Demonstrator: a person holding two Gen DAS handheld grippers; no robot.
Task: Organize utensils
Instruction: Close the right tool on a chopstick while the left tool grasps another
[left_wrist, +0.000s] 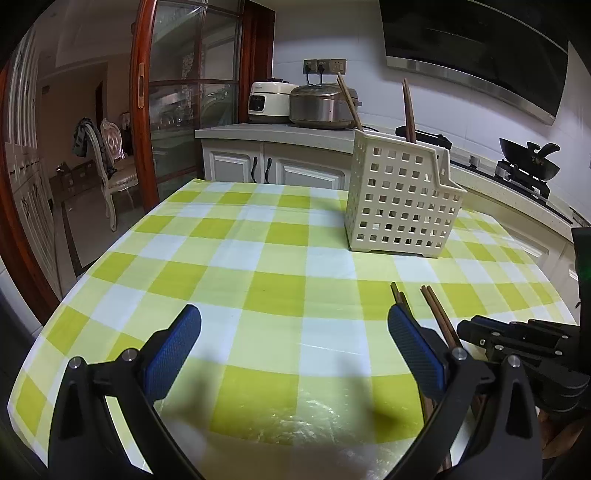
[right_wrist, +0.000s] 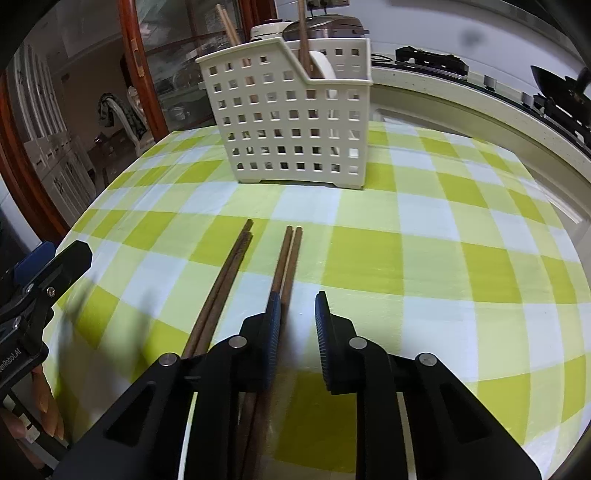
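Four chopsticks (right_wrist: 236, 288) — tips toward basket (right_wrist: 291, 110)

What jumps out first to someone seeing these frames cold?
The green-and-white checked tablecloth fills both views. On it, toward the far edge, stands a white perforated utensil basket with chopsticks sticking up from it. Nearer, two pairs of brown chopsticks lie on the cloth, with the right gripper low over the right-hand pair, jaws not yet pressed on it.
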